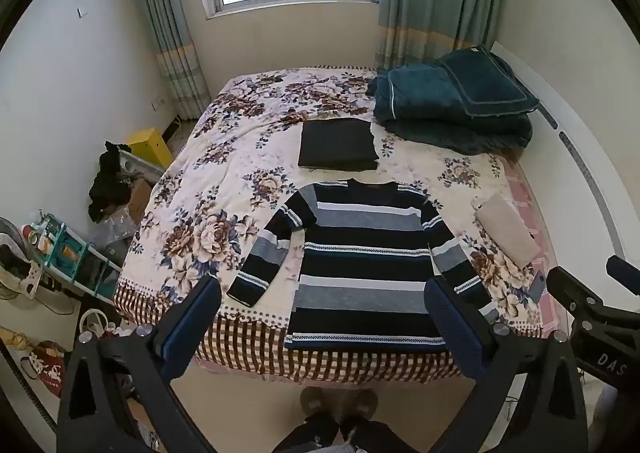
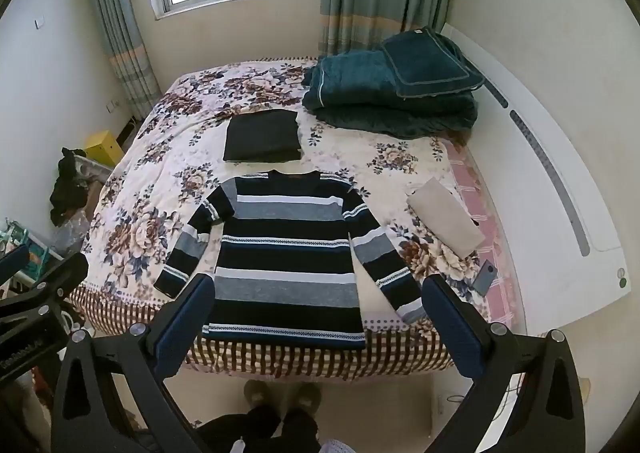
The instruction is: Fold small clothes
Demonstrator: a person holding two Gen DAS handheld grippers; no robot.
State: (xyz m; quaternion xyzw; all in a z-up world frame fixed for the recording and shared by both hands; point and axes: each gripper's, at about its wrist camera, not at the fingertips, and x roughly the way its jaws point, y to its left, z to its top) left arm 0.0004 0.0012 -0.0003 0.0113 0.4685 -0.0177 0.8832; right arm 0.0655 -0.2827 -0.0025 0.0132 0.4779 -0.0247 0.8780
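A navy, grey and white striped sweater [image 1: 360, 261] lies flat with both sleeves spread, near the front edge of the floral bed [image 1: 224, 189]; it also shows in the right wrist view [image 2: 288, 257]. A folded black garment [image 1: 338, 143] lies behind it, also seen in the right wrist view [image 2: 262, 136]. My left gripper [image 1: 324, 325] is open and empty, held high above the sweater's hem. My right gripper [image 2: 318, 323] is open and empty, also high above the hem. The right gripper's body shows at the right edge of the left wrist view.
Folded teal bedding [image 1: 452, 101] is stacked at the bed's far right. A beige folded cloth [image 1: 506, 229] and a phone [image 2: 485, 276] lie on the right side. A white headboard [image 2: 560, 181] runs along the right. Clutter and a teal rack [image 1: 68, 253] stand on the floor left.
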